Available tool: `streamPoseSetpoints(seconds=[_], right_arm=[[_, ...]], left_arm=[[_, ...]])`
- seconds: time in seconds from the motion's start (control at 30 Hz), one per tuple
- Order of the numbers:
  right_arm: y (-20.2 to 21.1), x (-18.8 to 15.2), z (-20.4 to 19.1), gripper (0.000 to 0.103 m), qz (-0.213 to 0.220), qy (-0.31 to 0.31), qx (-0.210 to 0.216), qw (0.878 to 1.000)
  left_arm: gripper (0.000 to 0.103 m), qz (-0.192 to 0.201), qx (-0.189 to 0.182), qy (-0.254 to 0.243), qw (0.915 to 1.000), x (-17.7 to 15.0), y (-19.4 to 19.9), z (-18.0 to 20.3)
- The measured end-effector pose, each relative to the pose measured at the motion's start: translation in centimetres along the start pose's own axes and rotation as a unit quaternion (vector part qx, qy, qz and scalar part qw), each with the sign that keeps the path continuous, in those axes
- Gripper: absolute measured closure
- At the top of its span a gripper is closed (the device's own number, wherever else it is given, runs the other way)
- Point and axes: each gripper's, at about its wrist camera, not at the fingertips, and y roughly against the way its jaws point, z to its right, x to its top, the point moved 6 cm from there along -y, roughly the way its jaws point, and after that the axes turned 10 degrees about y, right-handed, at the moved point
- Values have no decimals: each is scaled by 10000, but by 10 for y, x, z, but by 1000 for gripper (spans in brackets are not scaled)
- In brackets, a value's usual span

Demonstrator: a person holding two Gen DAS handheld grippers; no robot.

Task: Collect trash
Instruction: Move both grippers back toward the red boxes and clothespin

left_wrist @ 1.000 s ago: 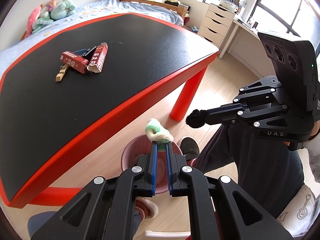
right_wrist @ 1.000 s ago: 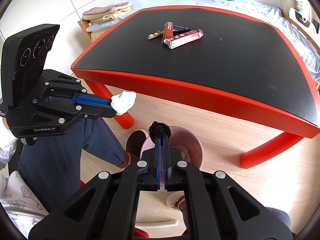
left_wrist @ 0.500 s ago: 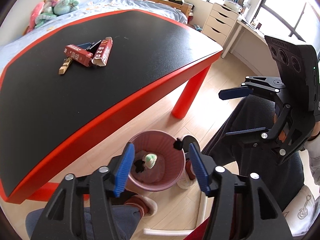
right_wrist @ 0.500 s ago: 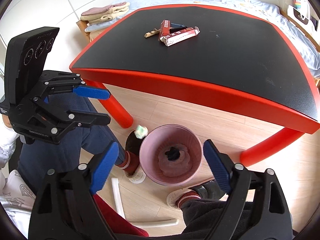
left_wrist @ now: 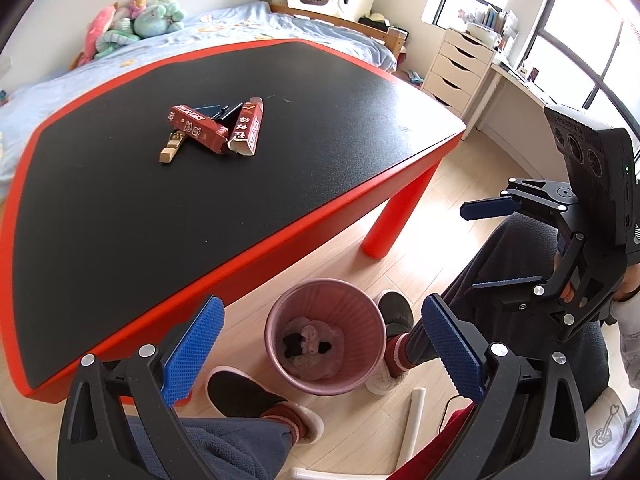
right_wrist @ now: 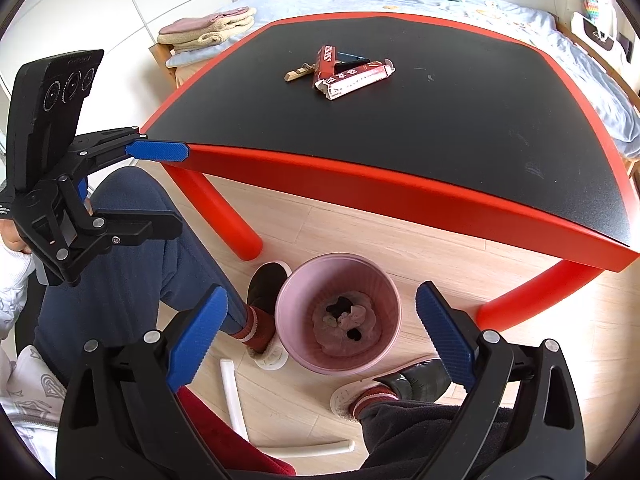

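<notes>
Gaping, two claws (left_wrist: 320, 340) (right_wrist: 320, 328), one bin (left_wrist: 280, 312), two cartons (left_wrist: 198, 128)

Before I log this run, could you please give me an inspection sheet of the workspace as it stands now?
Surface: black table with red edge.
Job's things: two red cartons, a dark box and a wooden piece piled on it; pink bin on the floor holding black and pale scraps.
Clutter: white tube on the floor.
Grippers: left gripper and right gripper open, empty, above the bin.
Cables: thin wire by the chair.
Surroundings: bed, drawers, plush toys.
</notes>
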Motion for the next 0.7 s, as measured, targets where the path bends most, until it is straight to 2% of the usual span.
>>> streamPoseSetpoints(seconds=[0.3, 0.5, 0.7], right_arm=[[10, 24, 5, 6, 211, 147, -54, 9997], [15, 57, 13, 6, 422, 421, -173, 9981], [9, 89, 20, 6, 449, 758, -240, 9958]], left_arm=[[8, 143, 174, 8, 9997, 13, 9, -13], [8, 296, 326, 47, 9990, 33, 14, -31], [8, 388, 464, -14, 9982, 57, 14, -46]])
